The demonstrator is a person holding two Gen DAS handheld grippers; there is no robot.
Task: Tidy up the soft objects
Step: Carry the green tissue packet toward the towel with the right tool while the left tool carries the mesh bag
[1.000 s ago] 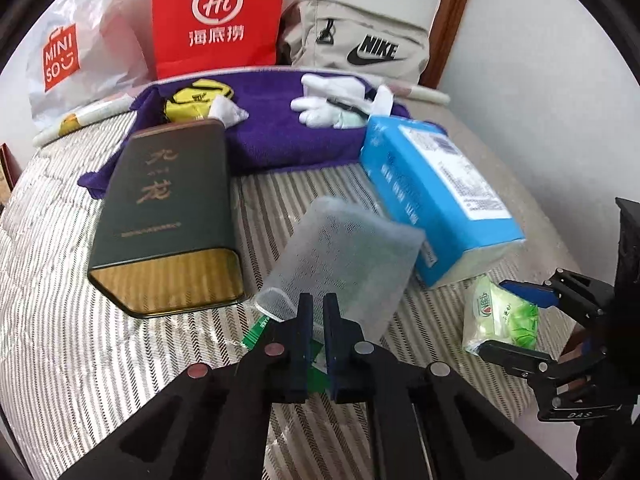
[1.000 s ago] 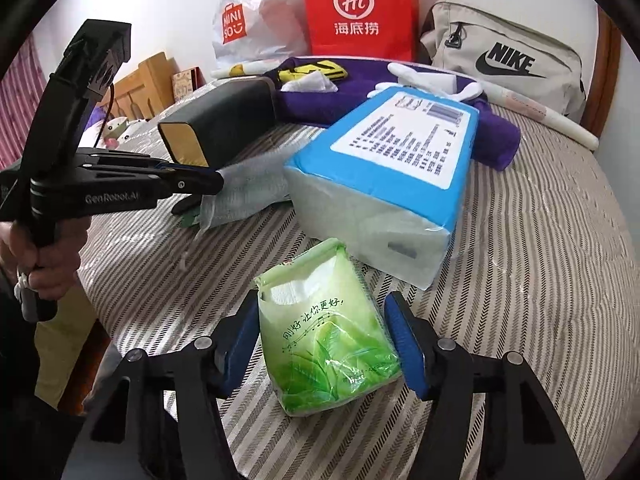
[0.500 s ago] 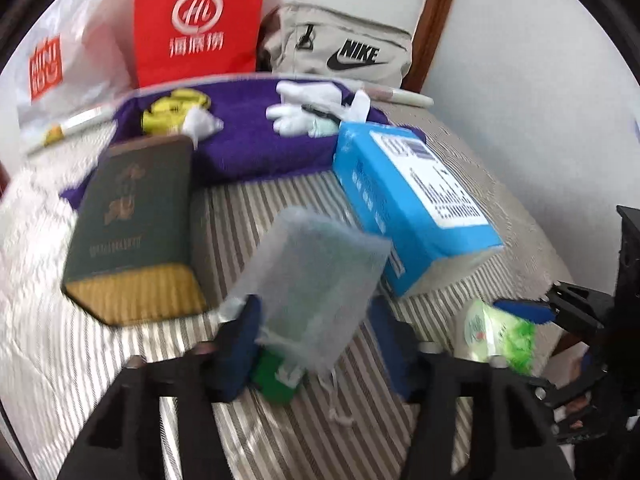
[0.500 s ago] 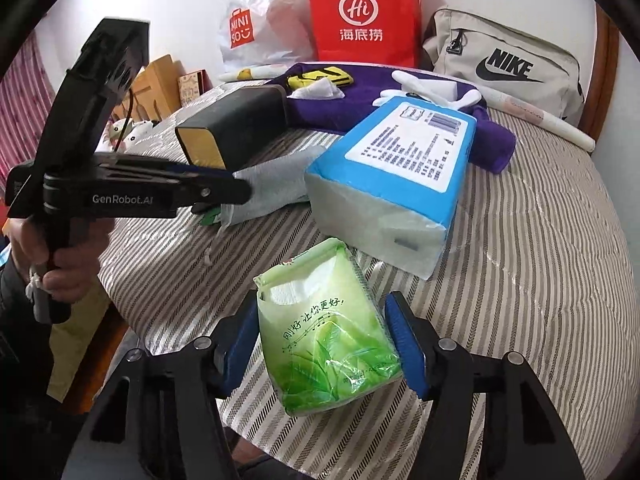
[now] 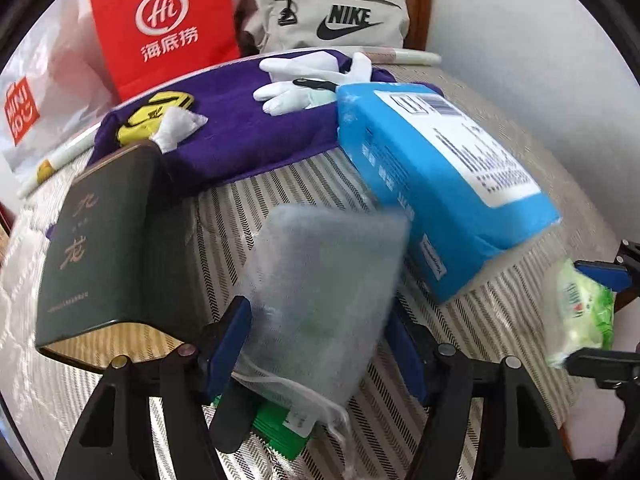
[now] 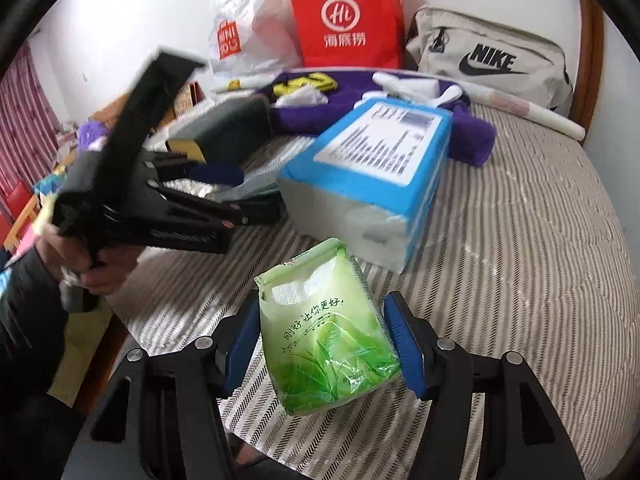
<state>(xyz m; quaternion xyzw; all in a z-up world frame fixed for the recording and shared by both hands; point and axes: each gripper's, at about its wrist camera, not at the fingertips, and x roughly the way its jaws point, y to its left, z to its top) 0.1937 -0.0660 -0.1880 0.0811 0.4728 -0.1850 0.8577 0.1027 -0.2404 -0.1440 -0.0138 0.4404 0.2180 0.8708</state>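
Early stage: left gripper (image 5: 318, 344) just opened, jaws wide either side of the mesh pouch (image 5: 320, 300), not clamped. Right gripper (image 6: 320, 344) clamped on green tissue pack (image 6: 326, 332), off the bed (image 6: 520, 240). Blue tissue pack (image 6: 372, 184), gloves (image 5: 304, 84), towel (image 5: 248, 136) unsorted

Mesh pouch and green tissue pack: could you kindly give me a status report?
Left claw just opened, mesh pouch between jaws, ungripped. Right claw shut on green tissue pack. Blue tissue block crowds pouch.
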